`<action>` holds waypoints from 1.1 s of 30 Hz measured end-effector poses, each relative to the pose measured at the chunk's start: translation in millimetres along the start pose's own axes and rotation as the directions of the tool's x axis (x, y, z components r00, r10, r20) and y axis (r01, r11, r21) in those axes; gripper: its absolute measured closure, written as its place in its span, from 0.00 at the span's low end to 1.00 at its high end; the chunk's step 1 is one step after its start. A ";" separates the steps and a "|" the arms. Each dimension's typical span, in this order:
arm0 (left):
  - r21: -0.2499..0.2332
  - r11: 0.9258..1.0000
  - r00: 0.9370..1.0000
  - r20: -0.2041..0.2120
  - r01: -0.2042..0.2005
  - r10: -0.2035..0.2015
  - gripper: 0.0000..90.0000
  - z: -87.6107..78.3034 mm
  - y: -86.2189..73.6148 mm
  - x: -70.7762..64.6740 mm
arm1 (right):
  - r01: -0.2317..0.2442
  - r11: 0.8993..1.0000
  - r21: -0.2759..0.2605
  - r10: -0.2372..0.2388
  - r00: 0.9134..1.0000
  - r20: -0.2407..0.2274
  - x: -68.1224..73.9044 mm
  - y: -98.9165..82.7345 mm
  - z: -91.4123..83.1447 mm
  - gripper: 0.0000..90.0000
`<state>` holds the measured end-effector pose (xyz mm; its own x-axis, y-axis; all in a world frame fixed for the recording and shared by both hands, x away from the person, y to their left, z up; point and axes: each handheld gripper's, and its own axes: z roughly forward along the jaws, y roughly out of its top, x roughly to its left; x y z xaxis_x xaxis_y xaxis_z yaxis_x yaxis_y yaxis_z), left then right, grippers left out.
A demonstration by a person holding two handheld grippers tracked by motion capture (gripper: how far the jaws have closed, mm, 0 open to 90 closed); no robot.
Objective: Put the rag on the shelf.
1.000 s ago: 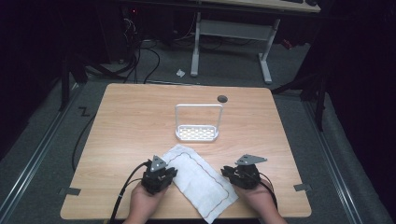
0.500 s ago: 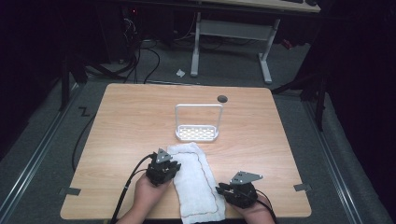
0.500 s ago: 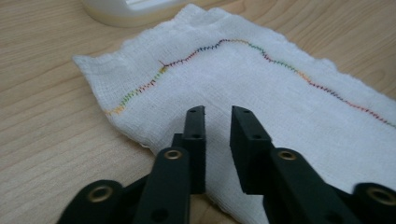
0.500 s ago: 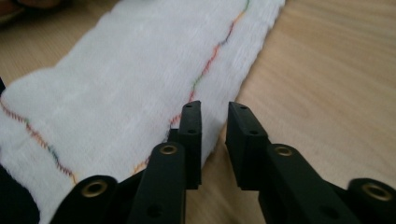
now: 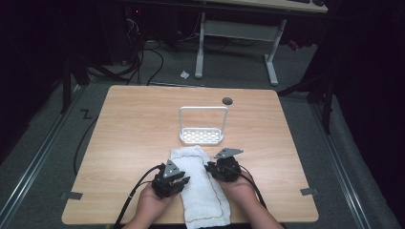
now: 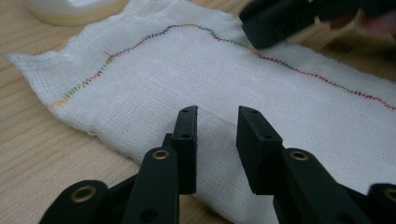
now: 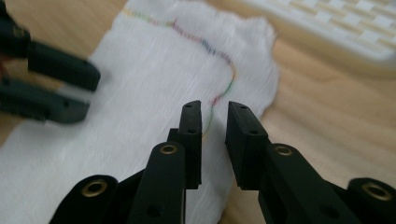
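My grippers flank a folded white cloth (image 5: 203, 191) at the table's (image 5: 124, 138) near edge.

My left gripper (image 6: 215, 140) has just been opening, jaws released above the cloth; my right gripper (image 7: 214, 140) has just been narrowing, gripping nothing.

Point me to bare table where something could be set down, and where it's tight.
Free: the wide strip of table left of the white rack, and the strip to its right toward the dark round hole. Crowded: the near edge, where the white cloth lies between the left gripper and right gripper, its far end close to the rack.
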<state>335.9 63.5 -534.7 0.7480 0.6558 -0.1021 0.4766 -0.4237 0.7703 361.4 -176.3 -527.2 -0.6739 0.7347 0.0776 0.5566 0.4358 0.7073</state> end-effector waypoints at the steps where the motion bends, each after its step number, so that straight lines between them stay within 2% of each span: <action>1: 0.000 1.000 1.000 0.000 0.000 0.000 0.77 0.0 0.0 0.0 | 0.001 1.000 -0.012 -0.001 1.000 0.000 2.0 -4.4 -2.2 0.84; 3: -0.001 1.000 1.000 0.003 -0.010 0.010 0.77 1.4 0.7 -0.5 | -0.010 1.000 -0.021 0.010 1.000 -0.015 6.2 -14.3 -9.6 0.84; 8: -0.003 1.000 0.999 0.024 -0.025 0.025 0.76 5.9 3.2 -5.2 | 0.000 1.000 -0.027 -0.001 0.999 -0.048 24.9 -39.3 -30.7 0.84; 10: 0.000 0.999 0.999 0.021 -0.035 0.035 0.75 6.0 3.1 -7.9 | 0.003 0.999 -0.040 -0.004 0.999 -0.037 27.7 -44.6 -36.9 0.83; 12: -0.001 1.000 0.999 0.029 -0.019 0.019 0.75 5.0 2.2 -8.4 | -0.026 0.996 -0.083 0.026 1.000 0.005 20.5 -45.1 -41.5 0.81; 14: -0.004 1.000 0.999 0.031 -0.014 0.015 0.74 3.8 1.1 -9.3 | -0.083 0.991 -0.107 0.087 0.996 0.035 6.4 -39.9 -40.5 0.79; 17: -0.003 1.000 0.999 0.034 -0.010 0.010 0.71 0.0 0.2 -11.8 | -0.138 0.983 -0.121 0.145 0.988 0.049 -15.0 -28.9 -30.6 0.75; 19: -0.004 1.000 0.999 0.037 -0.007 0.007 0.70 -2.0 -0.7 -12.6 | -0.163 0.981 -0.107 0.168 0.985 0.046 -24.4 -22.3 -22.2 0.76; 20: -0.006 1.000 0.999 0.044 -0.006 0.006 0.70 -5.9 -3.3 -14.1 | -0.166 0.981 -0.101 0.170 0.985 0.033 -28.3 -20.8 -18.6 0.80; 22: -0.001 1.000 0.999 0.043 -0.011 0.011 0.70 -7.4 -4.3 -14.9 | -0.171 0.981 -0.086 0.174 0.985 0.023 -30.1 -20.2 -15.4 0.81; 23: 0.001 1.000 0.999 0.033 -0.019 0.019 0.70 -9.4 -5.8 -15.8 | -0.156 0.985 -0.079 0.158 0.987 0.012 -30.0 -21.1 -12.2 0.91; 27: 0.006 1.000 1.000 0.009 -0.030 0.030 0.70 -10.6 -8.2 -14.4 | -0.112 0.984 -0.138 0.121 0.991 0.059 -22.1 -14.7 -24.5 0.93; 30: 0.010 0.999 0.999 -0.005 -0.054 0.054 0.69 -9.6 -8.7 -16.8 | -0.095 0.982 -0.164 0.113 0.988 0.108 -19.8 -6.3 -30.7 0.94; 33: 0.015 0.997 0.997 -0.016 -0.072 0.072 0.68 -9.0 -8.2 -19.4 | -0.121 0.983 -0.135 0.138 0.982 0.129 -24.3 -2.3 -23.7 0.96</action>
<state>313.3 59.9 -533.3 0.7733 0.6331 -0.0362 0.4282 -0.4793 0.7661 365.1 -207.5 -514.0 -0.5220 0.8489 0.0832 0.5631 0.2698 0.7811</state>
